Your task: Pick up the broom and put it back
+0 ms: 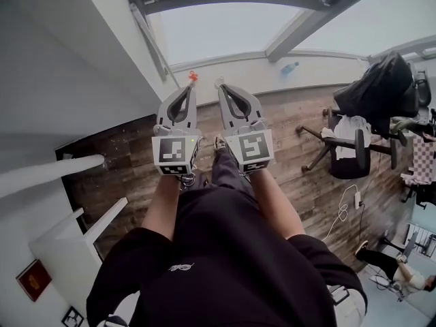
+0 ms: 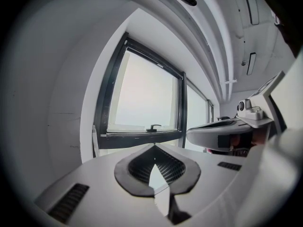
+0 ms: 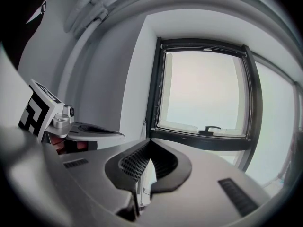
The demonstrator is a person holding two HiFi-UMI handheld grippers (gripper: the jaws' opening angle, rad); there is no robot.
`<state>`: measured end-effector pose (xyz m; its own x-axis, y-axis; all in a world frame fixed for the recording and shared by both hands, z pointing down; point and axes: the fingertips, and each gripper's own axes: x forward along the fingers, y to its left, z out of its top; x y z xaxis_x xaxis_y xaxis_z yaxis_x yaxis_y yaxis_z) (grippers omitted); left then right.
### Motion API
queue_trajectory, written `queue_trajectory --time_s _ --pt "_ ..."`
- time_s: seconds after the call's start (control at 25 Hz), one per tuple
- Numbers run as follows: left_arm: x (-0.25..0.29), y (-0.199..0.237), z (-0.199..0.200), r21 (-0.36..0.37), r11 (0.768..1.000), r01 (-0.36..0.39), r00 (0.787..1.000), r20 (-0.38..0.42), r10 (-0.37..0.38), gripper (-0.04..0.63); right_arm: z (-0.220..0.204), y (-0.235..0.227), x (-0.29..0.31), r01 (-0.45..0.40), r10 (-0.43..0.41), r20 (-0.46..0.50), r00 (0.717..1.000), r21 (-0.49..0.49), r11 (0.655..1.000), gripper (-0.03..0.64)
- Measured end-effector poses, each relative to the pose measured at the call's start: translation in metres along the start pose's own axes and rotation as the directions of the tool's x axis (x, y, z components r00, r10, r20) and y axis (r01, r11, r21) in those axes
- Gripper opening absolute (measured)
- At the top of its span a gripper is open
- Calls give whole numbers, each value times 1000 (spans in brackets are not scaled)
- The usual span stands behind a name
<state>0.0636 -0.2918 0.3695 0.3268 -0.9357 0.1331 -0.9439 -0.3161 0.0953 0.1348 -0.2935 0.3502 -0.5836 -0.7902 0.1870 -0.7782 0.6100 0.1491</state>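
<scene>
At the middle of the head view, the left gripper (image 1: 190, 85) and the right gripper (image 1: 222, 87) are held side by side over the wooden floor (image 1: 286, 135), both aimed at the foot of the wall under the window (image 2: 142, 98). In its own view the left gripper (image 2: 154, 146) has its jaws together at the tips with nothing between them. The right gripper (image 3: 149, 140) is likewise closed and empty.

The broom cannot be picked out with certainty in any view. A small orange thing (image 1: 193, 75) sits just past the left gripper's tip at the wall's base, too small to identify. A thin pale rod (image 2: 93, 143) leans by the window's left edge, and whether it belongs to the broom I cannot tell.

At the right of the head view an office chair (image 1: 354, 157) carries a dark bag (image 1: 381, 87). A blue bottle (image 1: 289, 67) lies by the wall. The person's black top covers the floor at the bottom of the frame.
</scene>
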Motion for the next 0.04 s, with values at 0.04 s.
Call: queue_trajectory --time_s 0.04 --pt "1 0 0 1 1000 0 1000 1 0 0 0 0 1 0 0 -2 1000 0 1000 21"
